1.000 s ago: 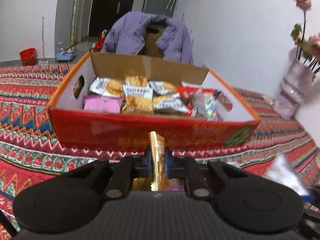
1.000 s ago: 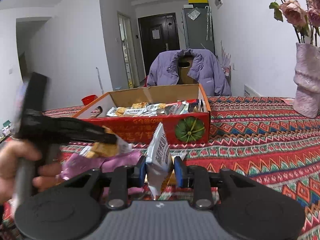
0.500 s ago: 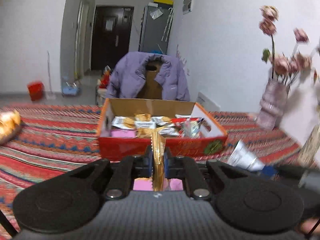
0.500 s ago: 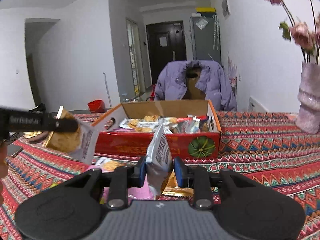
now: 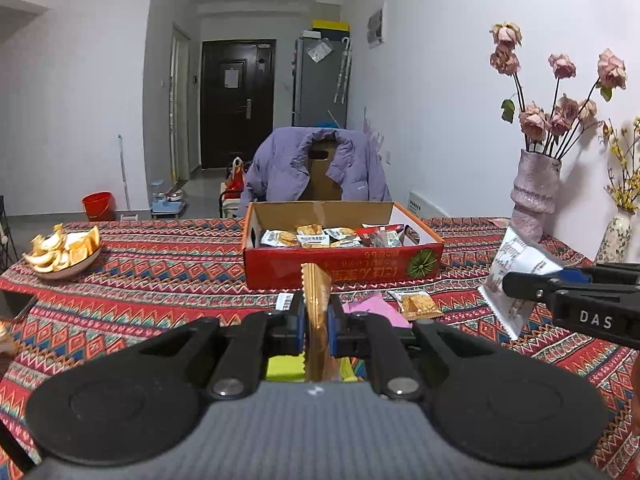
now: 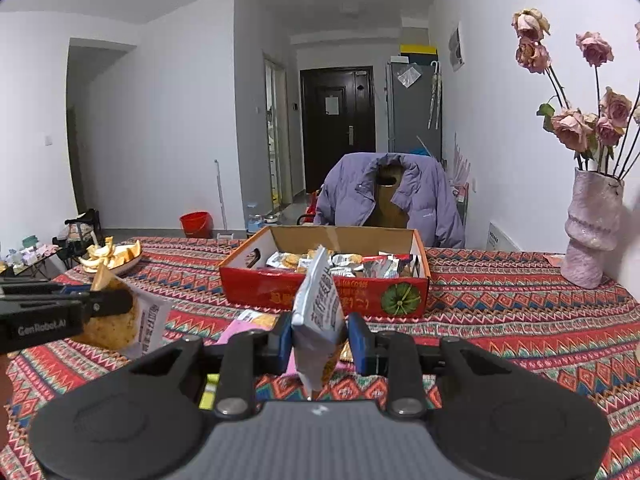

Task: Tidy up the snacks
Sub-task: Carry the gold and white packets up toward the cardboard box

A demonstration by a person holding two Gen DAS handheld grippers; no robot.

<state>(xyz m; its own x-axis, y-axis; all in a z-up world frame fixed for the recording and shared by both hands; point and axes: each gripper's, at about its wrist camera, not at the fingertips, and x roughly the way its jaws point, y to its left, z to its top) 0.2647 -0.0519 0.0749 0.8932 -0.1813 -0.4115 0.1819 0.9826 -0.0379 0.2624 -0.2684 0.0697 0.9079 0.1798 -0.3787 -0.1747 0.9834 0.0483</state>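
My left gripper [image 5: 316,320] is shut on a gold snack packet [image 5: 316,300] held edge-on, above the patterned tablecloth. The same packet [image 6: 120,320] and gripper show at the left of the right wrist view. My right gripper [image 6: 320,338] is shut on a white and silver snack packet [image 6: 320,304], also seen at the right of the left wrist view as a white packet [image 5: 516,276]. Ahead of both stands the red cardboard box [image 5: 344,268] holding several packets [image 6: 344,260]. Loose packets [image 5: 414,304] and a pink one [image 5: 376,308] lie in front of the box.
A bowl of orange peel [image 5: 60,250] sits at the table's far left. A pink vase of dried roses [image 5: 534,196] and a small vase [image 5: 614,236] stand at the right by the wall. A chair with a purple jacket [image 5: 316,168] is behind the box.
Both grippers have pulled back from the box and risen, each still holding its packet. The box now looks smaller and farther away, and more of the table shows.
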